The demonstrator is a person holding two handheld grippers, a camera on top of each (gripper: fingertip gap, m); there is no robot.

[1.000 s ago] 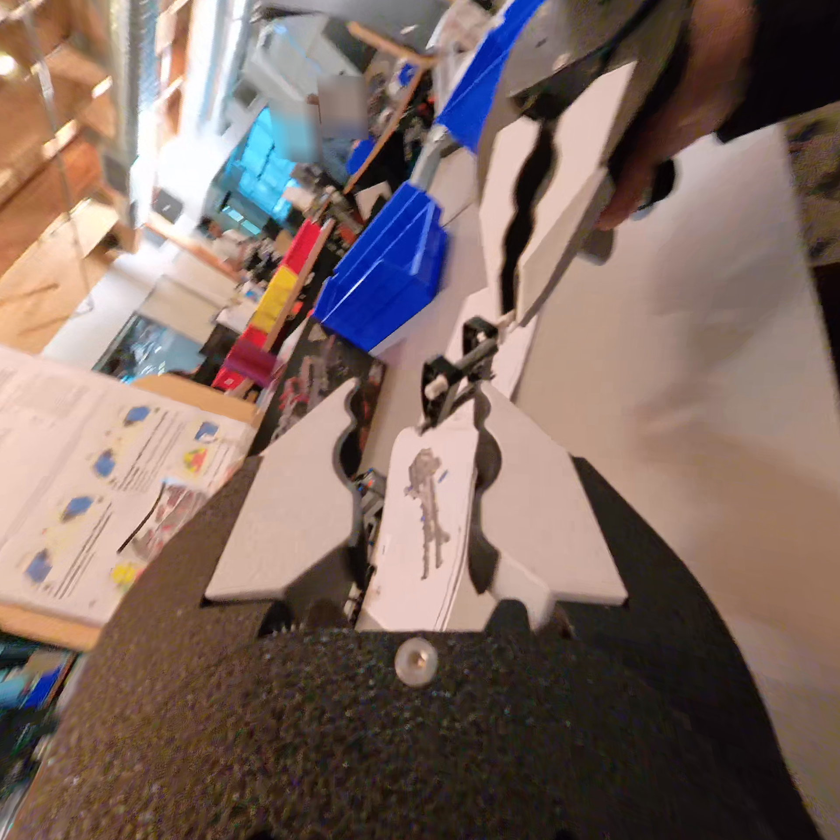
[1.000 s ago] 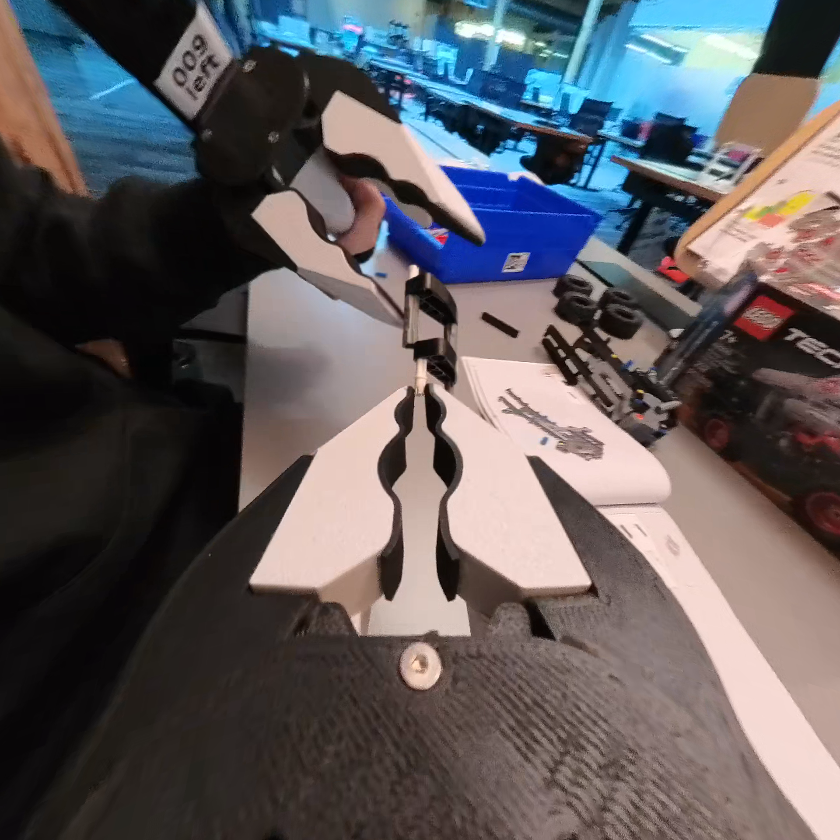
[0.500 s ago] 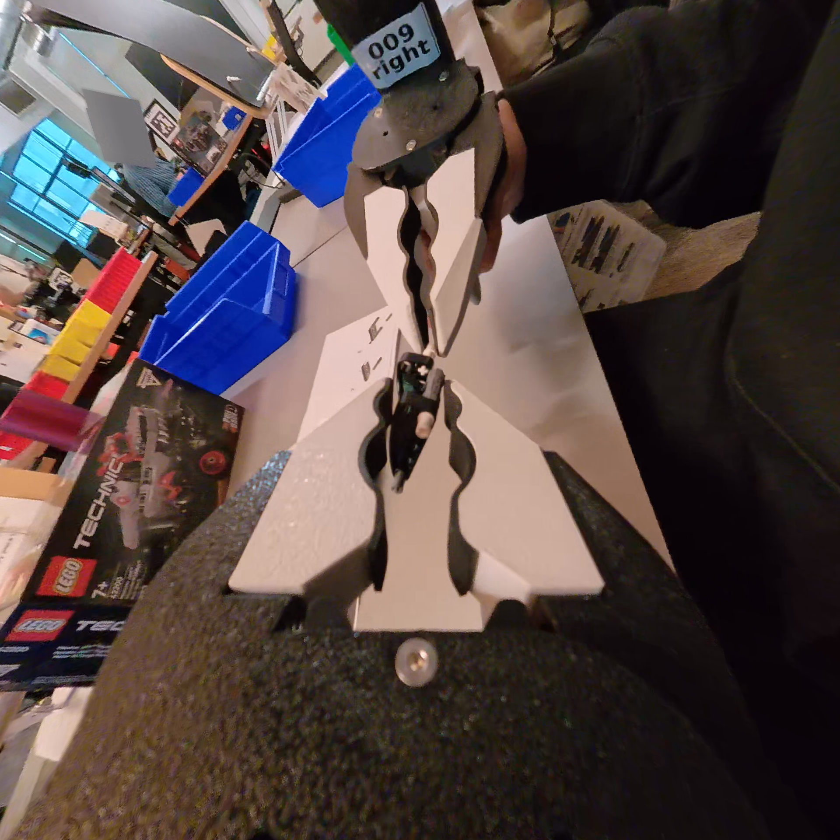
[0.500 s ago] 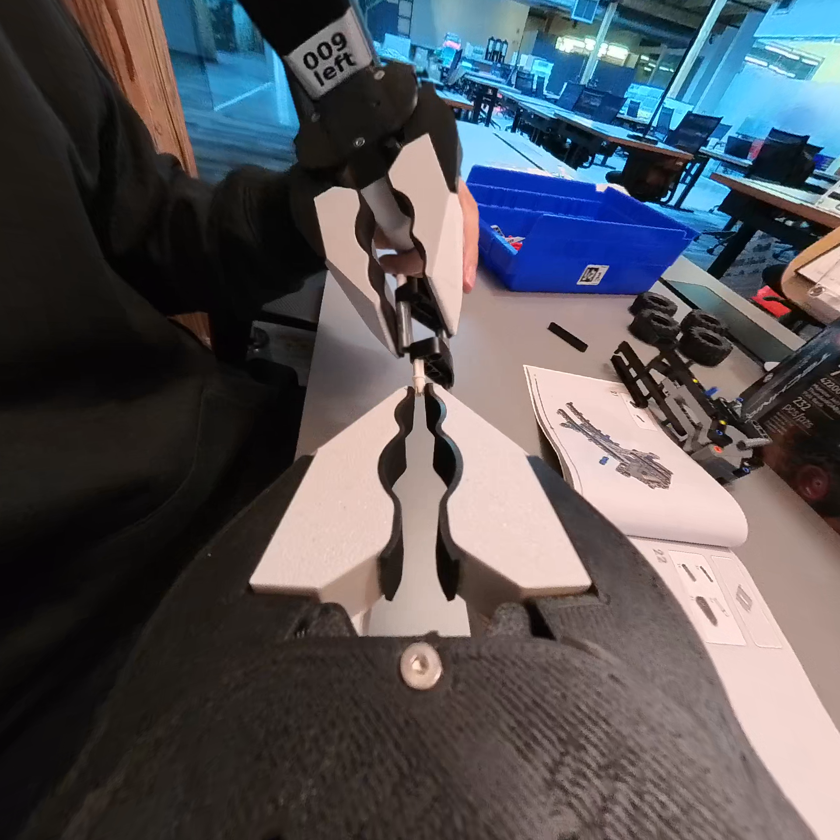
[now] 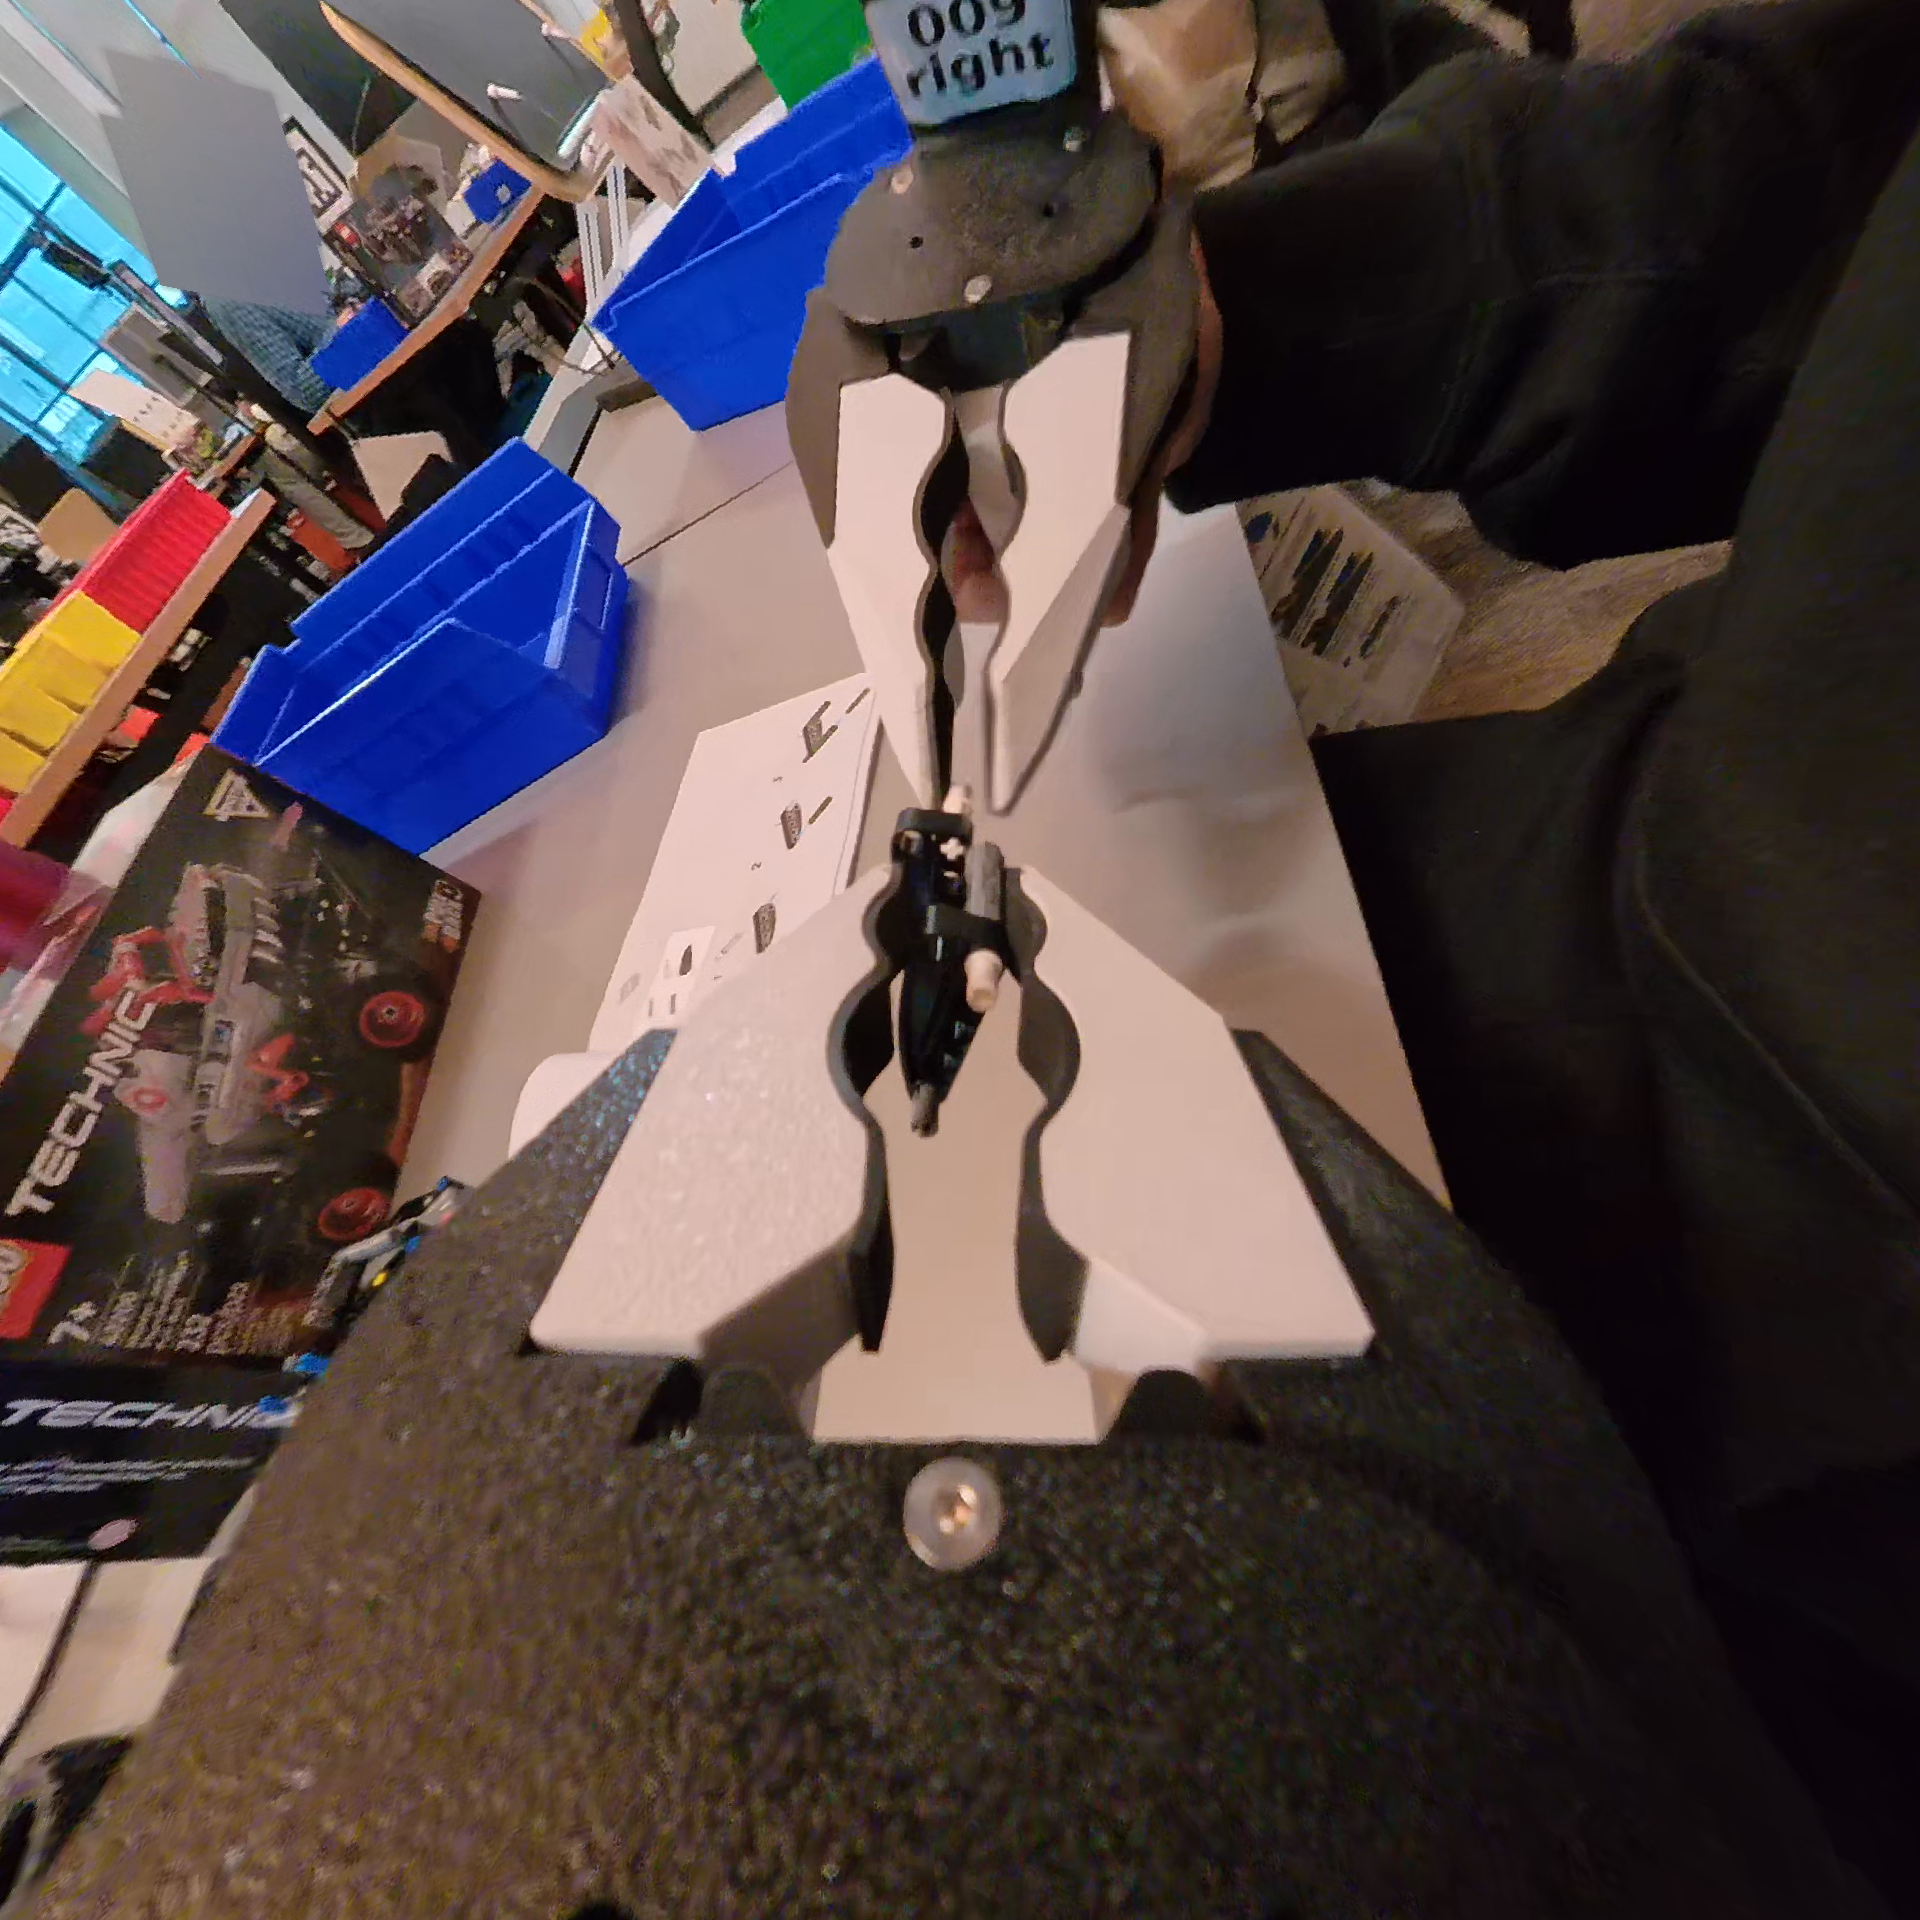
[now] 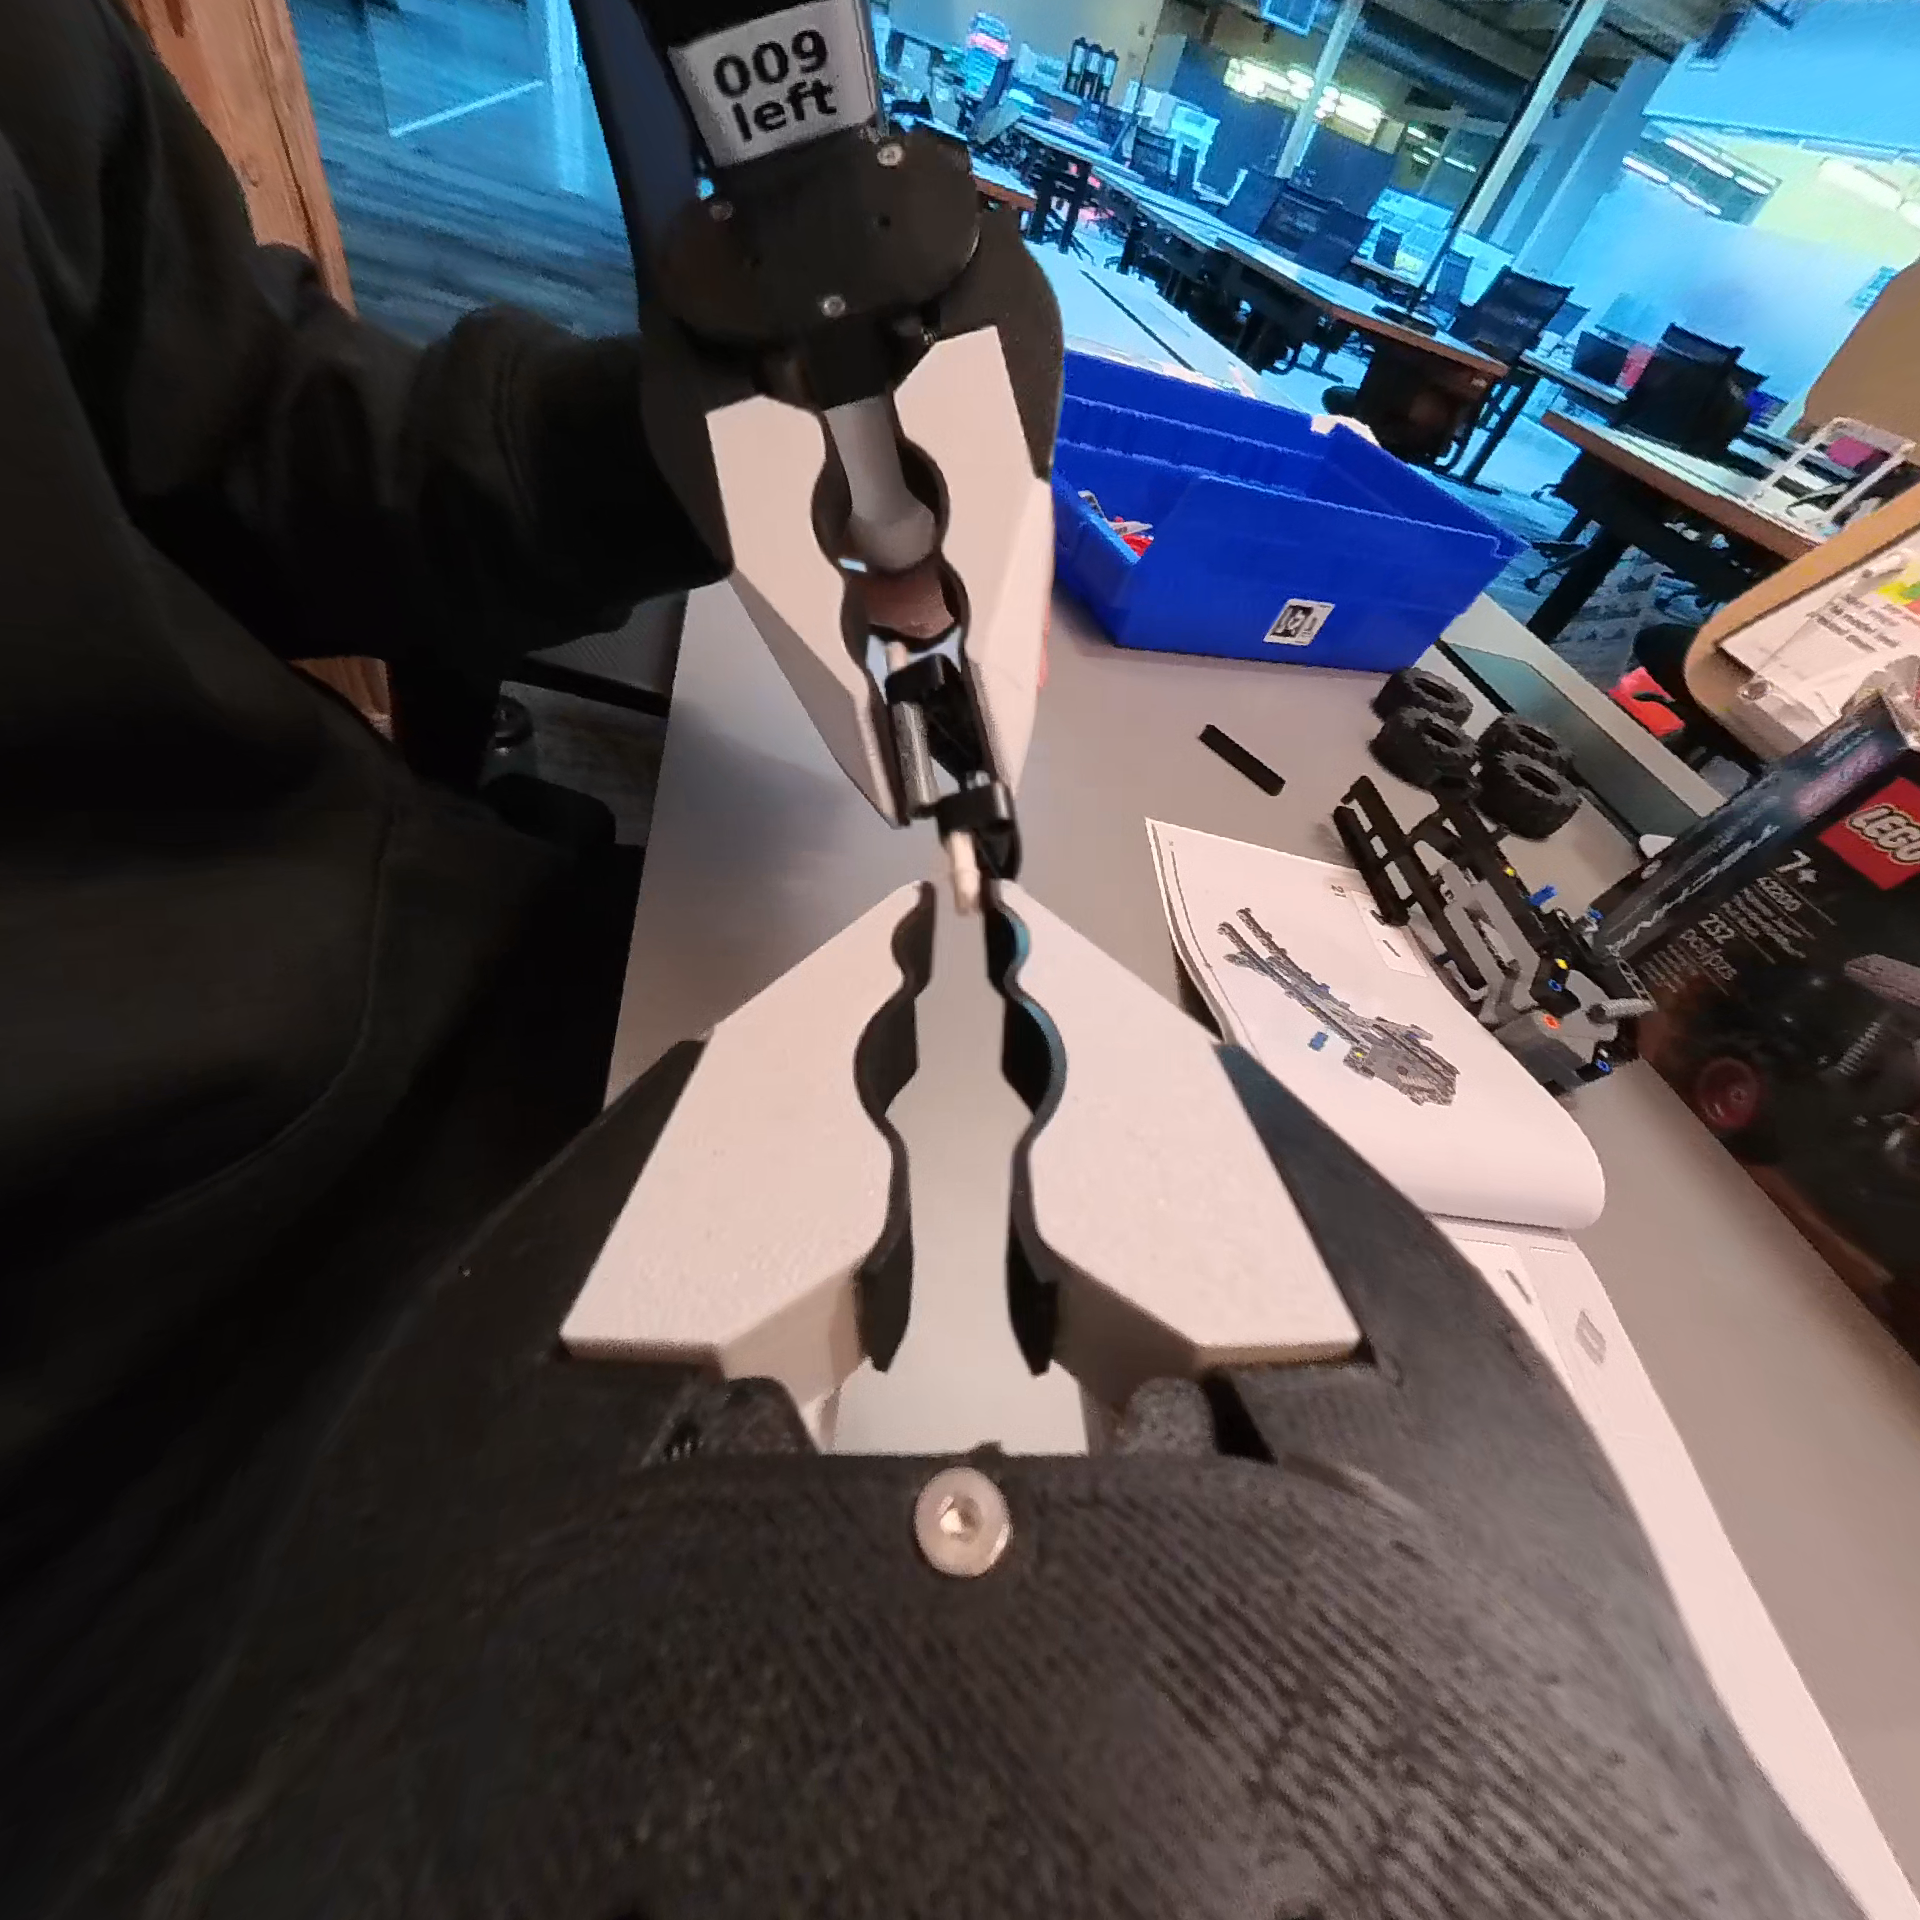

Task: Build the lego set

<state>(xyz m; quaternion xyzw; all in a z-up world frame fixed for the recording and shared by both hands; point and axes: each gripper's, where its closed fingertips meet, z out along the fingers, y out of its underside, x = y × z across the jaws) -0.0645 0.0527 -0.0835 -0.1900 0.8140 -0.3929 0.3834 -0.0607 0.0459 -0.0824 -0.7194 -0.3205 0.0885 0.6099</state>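
Observation:
My left gripper (image 5: 951,883) is shut on a small black lego assembly (image 5: 940,935) and holds it above the grey table (image 5: 1174,748). A short white peg sticks out of the assembly's side. My right gripper (image 6: 961,904) faces it tip to tip. Its jaws are almost closed around a white pin (image 6: 958,883) that juts from the end of the assembly (image 6: 951,748). In the left wrist view the right gripper (image 5: 966,800) comes down from above onto the pin (image 5: 956,798). In the right wrist view the left gripper (image 6: 951,805) hangs down from the top.
An open instruction booklet (image 6: 1351,1039) lies on the table. Beside it are a partly built chassis (image 6: 1475,914), several black tyres (image 6: 1475,748), a loose black beam (image 6: 1242,758), a blue bin (image 6: 1247,520) and the set's box (image 5: 208,1039). The person's dark sleeves border the table. Both grippers' tips are close together, under 4 cm apart.
My left gripper has closed on the black assembly and swung round to face the right gripper. The two grippers have drawn closer, tip to tip. My right gripper's jaws stand slightly wider.

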